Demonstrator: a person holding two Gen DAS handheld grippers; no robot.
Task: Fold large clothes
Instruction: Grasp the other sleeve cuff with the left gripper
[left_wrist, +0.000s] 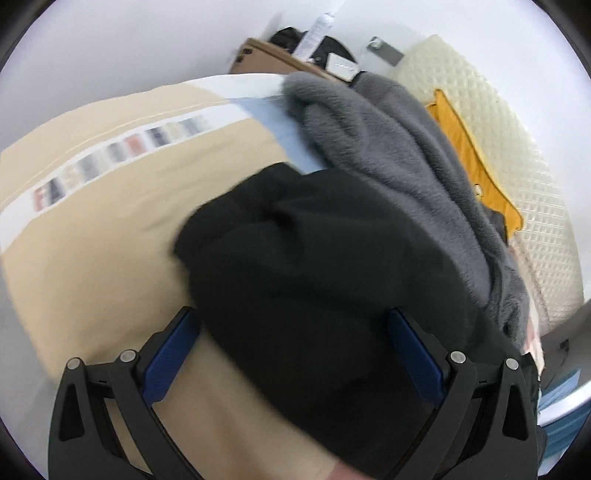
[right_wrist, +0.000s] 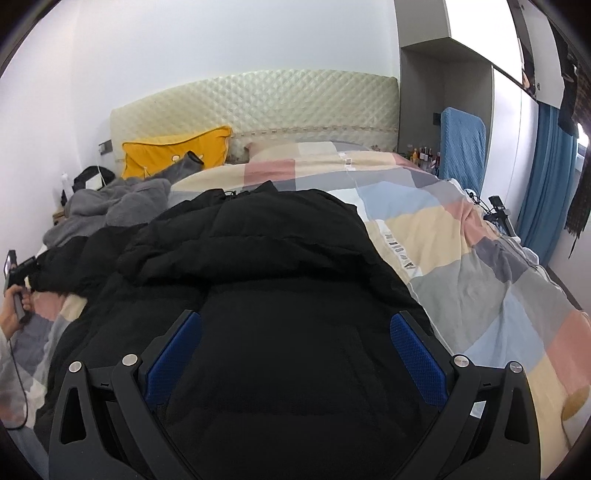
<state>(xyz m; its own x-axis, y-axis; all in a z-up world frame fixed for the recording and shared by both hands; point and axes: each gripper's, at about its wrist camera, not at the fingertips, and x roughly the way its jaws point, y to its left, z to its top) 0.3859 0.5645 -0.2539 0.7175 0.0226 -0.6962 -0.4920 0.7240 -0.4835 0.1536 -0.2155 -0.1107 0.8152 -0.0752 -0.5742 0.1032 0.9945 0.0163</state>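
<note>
A black puffer jacket (right_wrist: 258, 240) lies spread on the patchwork duvet (right_wrist: 480, 258), its hood toward the quilted headboard (right_wrist: 258, 99). The right gripper (right_wrist: 295, 347) hovers over the jacket's lower part, fingers spread and empty. The left gripper (left_wrist: 295, 347) is likewise splayed above a black sleeve (left_wrist: 314, 240), beside a grey fleece garment (left_wrist: 388, 140).

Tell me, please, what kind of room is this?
Most likely a bedroom at home. A bed with a patchwork quilt stands against a padded headboard, with a yellow pillow on it, and a black puffer jacket spread on top.
</note>
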